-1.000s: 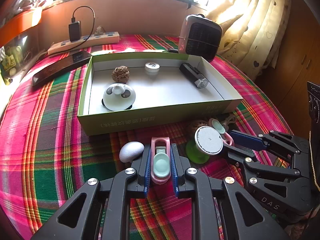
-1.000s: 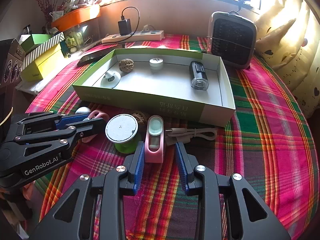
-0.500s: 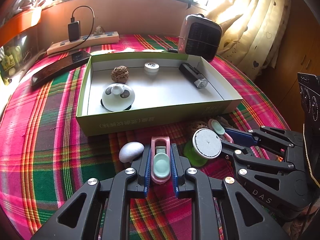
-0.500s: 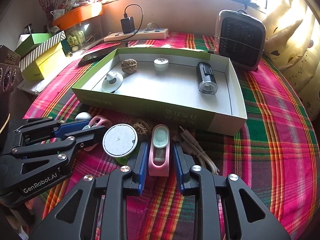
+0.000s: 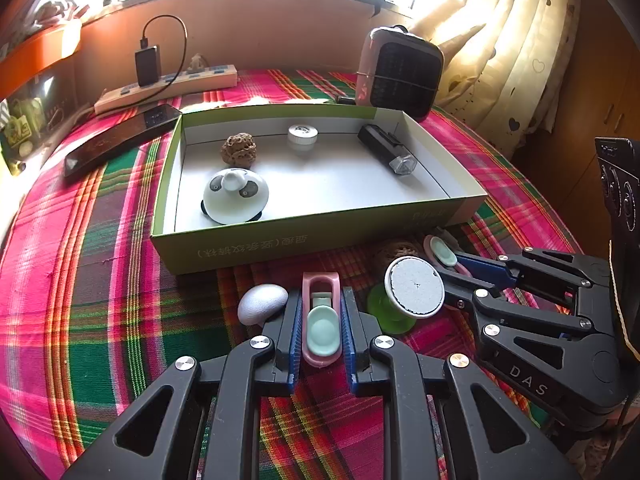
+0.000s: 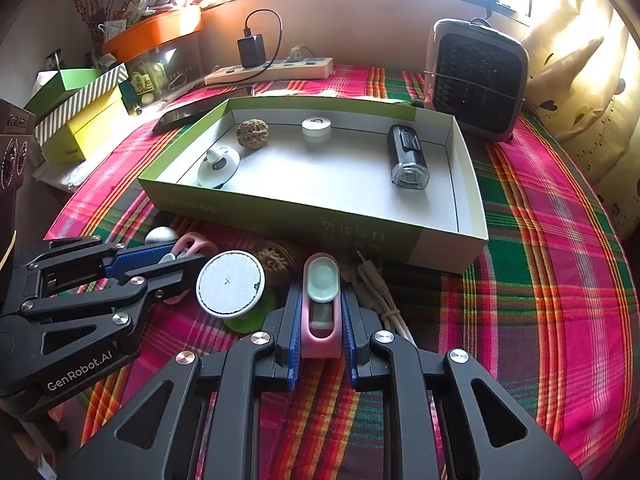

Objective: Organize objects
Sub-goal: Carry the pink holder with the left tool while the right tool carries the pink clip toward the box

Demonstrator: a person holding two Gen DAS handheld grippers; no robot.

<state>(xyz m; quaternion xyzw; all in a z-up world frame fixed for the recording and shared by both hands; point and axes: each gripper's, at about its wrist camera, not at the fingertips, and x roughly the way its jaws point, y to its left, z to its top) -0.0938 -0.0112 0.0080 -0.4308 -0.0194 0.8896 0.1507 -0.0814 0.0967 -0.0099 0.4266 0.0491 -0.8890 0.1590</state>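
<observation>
An open green box holds a panda lid, a walnut, a white cap and a black flashlight. In front of it, my left gripper is shut on a pink clip with a mint pad, resting on the cloth. My right gripper is shut on a second pink clip; it also shows in the left wrist view. A green spool with a white top, a second walnut and a grey pebble lie between.
A white cable lies right of my right gripper. A small heater stands behind the box. A power strip with charger and a dark phone lie at the back left. Yellow and green boxes sit far left.
My right gripper has moved forward around the second pink clip and closed on it. My left gripper has stayed shut on its clip.
</observation>
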